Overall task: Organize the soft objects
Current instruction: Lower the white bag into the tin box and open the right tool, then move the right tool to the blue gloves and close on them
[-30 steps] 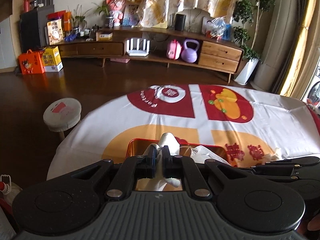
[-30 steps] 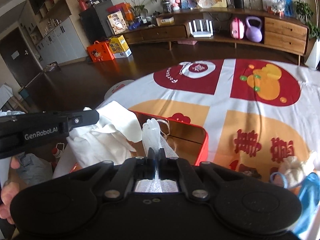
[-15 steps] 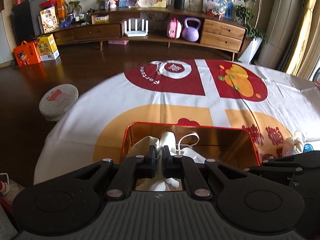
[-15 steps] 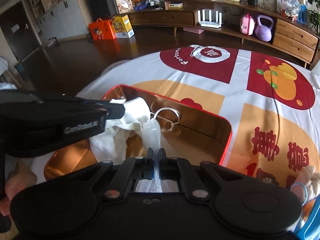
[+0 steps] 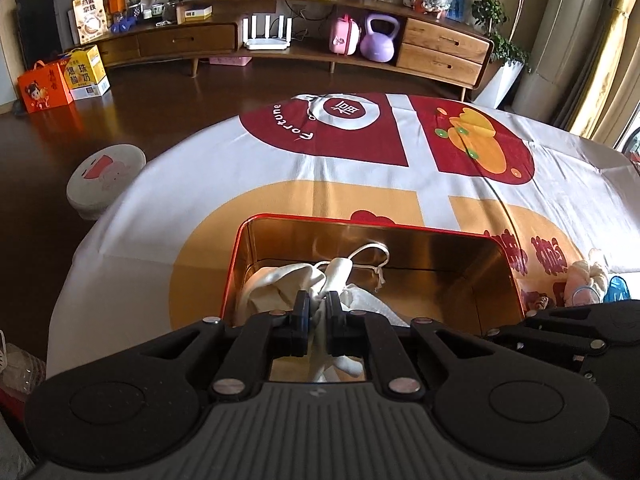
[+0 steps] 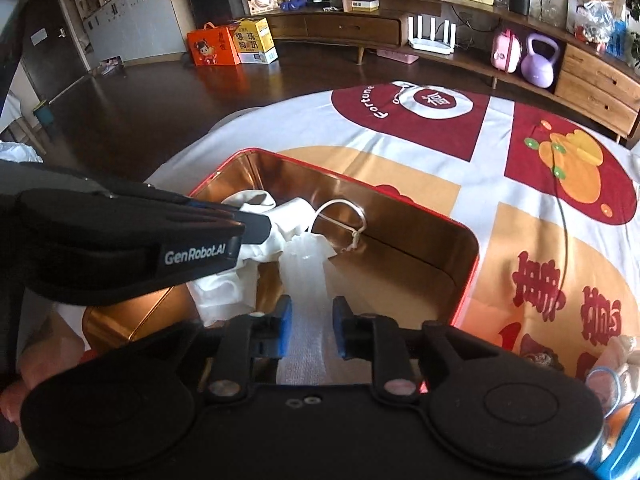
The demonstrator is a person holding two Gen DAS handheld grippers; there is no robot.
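White cloth pouch lay in tin; left hand-held gripper pinched it, right hand-held gripper just spread around its mesh end.

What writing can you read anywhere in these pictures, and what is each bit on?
"GenRobot.AI": on the side of the left gripper, seen from the right wrist.
"Fortune": on the tablecloth, along a red patch.
"福": on the tablecloth's red circle.
Large red characters on the tablecloth's orange patch: not clearly readable.
Floor boxes: print too small.
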